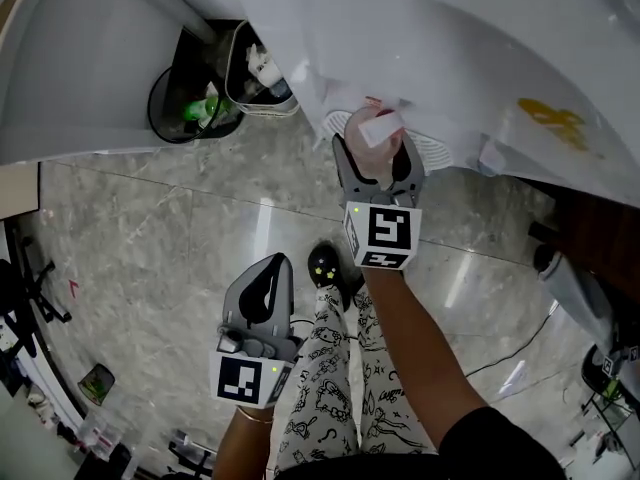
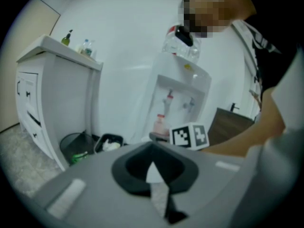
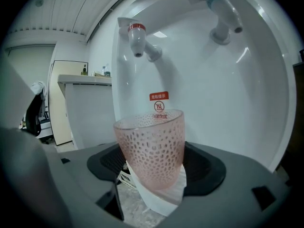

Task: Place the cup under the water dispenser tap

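While the left gripper [image 1: 268,268] hung low beside the person's patterned trousers [image 1: 330,368], its jaws were pressed together with nothing between them. Farther forward, the right gripper [image 3: 156,167] pinched the pink dimpled cup [image 3: 151,146] by its lower half, a dark pad on either side, mouth upward and leaning slightly. The cup sat inside the recess of the white water dispenser [image 3: 213,99], over the drip tray [image 1: 436,151]; whether it touched the tray could not be told. In the right gripper view the red-capped tap [image 3: 137,38] hung above the rim and a little to its left, the second tap [image 3: 222,13] well off to the right. Beyond, a black wire bin [image 1: 175,108] and a second bin [image 1: 262,93] stood on the grey stone floor [image 1: 150,228] beside the dispenser.
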